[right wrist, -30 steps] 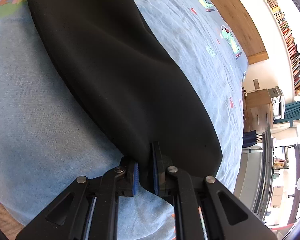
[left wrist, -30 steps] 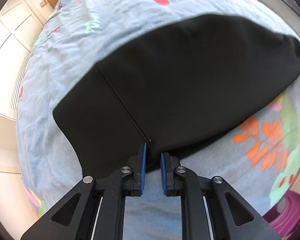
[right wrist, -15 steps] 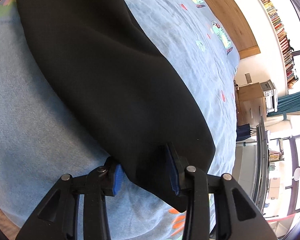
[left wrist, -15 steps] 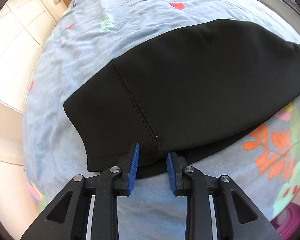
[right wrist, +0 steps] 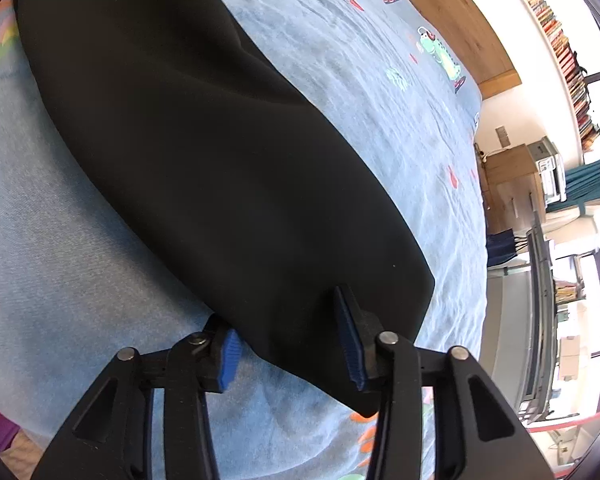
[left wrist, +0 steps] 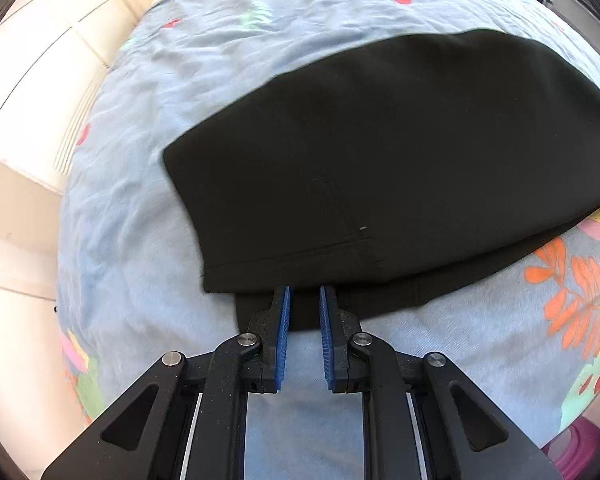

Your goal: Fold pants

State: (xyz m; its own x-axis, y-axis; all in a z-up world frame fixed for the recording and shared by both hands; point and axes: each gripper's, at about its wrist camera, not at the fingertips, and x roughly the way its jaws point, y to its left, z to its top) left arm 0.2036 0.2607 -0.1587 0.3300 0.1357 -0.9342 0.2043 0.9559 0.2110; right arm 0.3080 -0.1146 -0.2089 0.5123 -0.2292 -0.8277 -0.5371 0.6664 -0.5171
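Black pants lie folded over on a light blue bed sheet, the upper layer resting on a lower layer that sticks out at the near edge. My left gripper is open and empty, its blue pads just at the near hem, holding nothing. In the right wrist view the pants stretch away diagonally. My right gripper is wide open, its jaws straddling the near corner of the cloth without pinching it.
The sheet has printed leaves and dinosaur figures. A white cupboard wall stands beyond the bed's left side. A wooden headboard, a cabinet and bookshelves lie beyond. A purple object sits low right.
Both grippers opened and let go of the pants. The top layer dropped flat onto the lower one. The left gripper drew back slightly from the hem.
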